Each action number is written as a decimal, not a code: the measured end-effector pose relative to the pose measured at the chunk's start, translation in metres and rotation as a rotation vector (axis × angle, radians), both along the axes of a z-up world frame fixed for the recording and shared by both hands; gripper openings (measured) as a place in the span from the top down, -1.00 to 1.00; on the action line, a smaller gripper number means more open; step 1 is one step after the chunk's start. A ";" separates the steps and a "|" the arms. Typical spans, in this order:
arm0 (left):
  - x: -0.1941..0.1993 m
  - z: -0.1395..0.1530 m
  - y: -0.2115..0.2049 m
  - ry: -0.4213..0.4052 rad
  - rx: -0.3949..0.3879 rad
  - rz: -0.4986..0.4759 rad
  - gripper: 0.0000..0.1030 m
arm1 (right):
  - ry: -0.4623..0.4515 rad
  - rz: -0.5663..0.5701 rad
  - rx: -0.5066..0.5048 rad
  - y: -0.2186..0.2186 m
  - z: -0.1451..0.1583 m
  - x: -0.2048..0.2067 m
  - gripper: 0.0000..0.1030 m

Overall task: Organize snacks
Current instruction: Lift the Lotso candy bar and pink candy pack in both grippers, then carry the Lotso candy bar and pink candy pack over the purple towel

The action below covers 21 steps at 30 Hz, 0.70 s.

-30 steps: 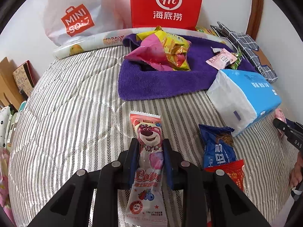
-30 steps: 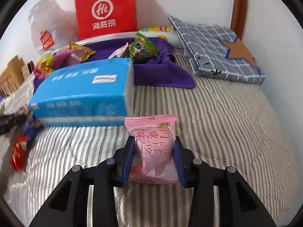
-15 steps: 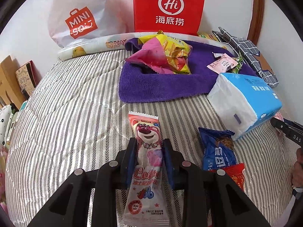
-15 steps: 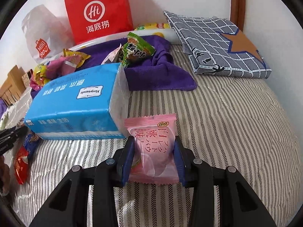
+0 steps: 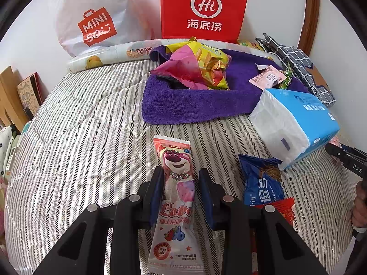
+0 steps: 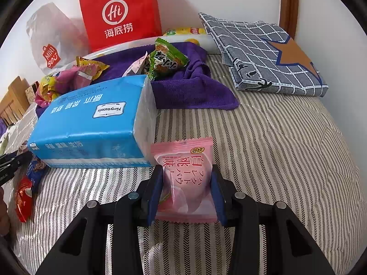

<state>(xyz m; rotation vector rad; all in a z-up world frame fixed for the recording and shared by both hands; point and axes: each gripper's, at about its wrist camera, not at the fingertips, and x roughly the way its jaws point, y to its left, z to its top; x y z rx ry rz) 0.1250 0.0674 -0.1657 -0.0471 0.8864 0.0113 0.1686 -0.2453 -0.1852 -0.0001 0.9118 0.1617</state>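
- The long pink bear-print snack wrapper [image 5: 175,197] is glossy plastic film with a crimped top seal.
- The square pale pink snack packet [image 6: 187,178] is smooth plastic with a soft sheen.
- The left gripper [image 5: 179,191] and right gripper [image 6: 186,191] are matt black plastic with blue pads and small metal screw heads.
- The striped grey-and-white bed cover [image 5: 80,137] is woven, quilted cloth with a faint sheen.
- The purple towel [image 5: 195,105] at the bed's far edge is fuzzy, matt terry cloth.
- The blue tissue pack [image 6: 91,123] is wrapped in thin, wrinkled, shiny plastic.
- The red carrier bag [image 5: 204,9] looks like smooth matt paper.
- The white shopping bag [image 5: 91,18] is crinkled translucent plastic.
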 end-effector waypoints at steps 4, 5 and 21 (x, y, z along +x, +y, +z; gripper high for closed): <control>0.000 0.000 0.000 0.001 0.006 0.000 0.43 | 0.000 -0.001 0.014 -0.002 0.000 0.000 0.21; 0.000 0.000 -0.001 0.001 0.007 0.000 0.43 | -0.001 -0.002 0.017 -0.002 0.000 0.000 0.21; 0.000 0.023 0.001 0.025 -0.039 -0.019 0.57 | -0.037 0.011 0.060 -0.006 0.023 -0.010 0.24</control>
